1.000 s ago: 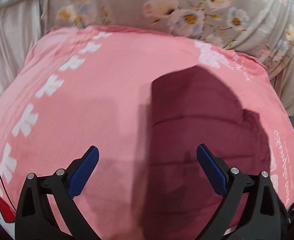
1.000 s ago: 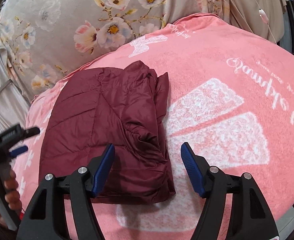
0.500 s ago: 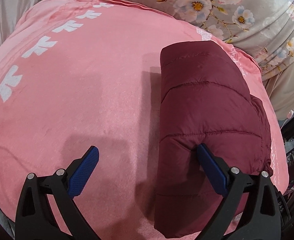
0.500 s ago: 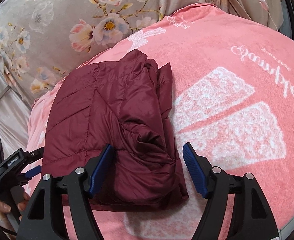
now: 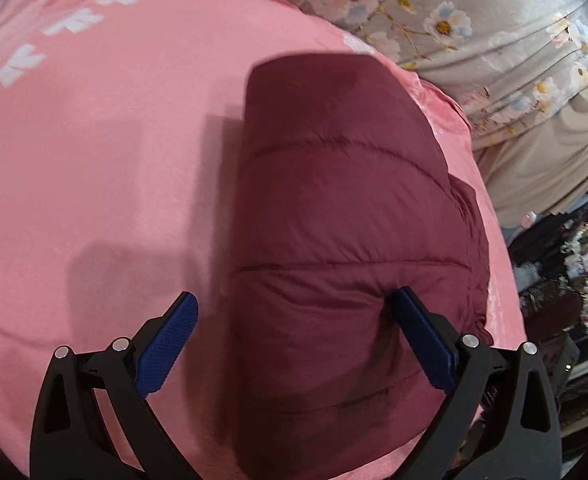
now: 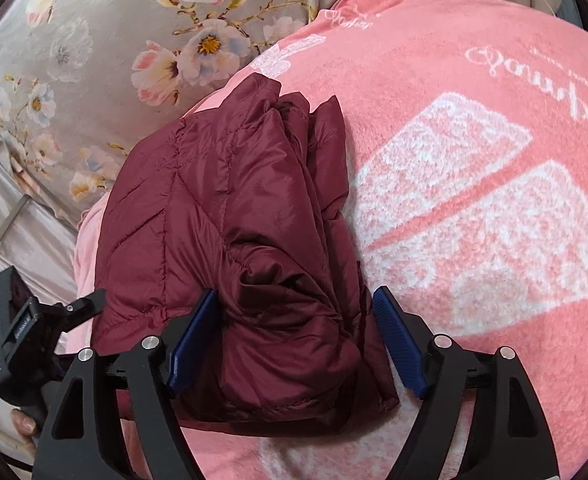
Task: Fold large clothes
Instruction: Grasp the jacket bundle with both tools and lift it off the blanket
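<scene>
A dark red quilted jacket, folded into a thick bundle, lies on a pink blanket. My left gripper is open; its right finger presses into the jacket's smooth folded side and its left finger is over the blanket. In the right wrist view the jacket shows its layered open edges. My right gripper is open and straddles the near corner of the bundle. The left gripper shows at the far left, by the jacket's other side.
The pink blanket has white printed patterns and covers a bed. A grey floral sheet lies behind it. Dark clutter stands off the bed's right edge in the left wrist view.
Both grippers have moved in closer to the jacket. The left one swung right from bare blanket onto the bundle. The right one lowered until its fingers straddle the near corner.
</scene>
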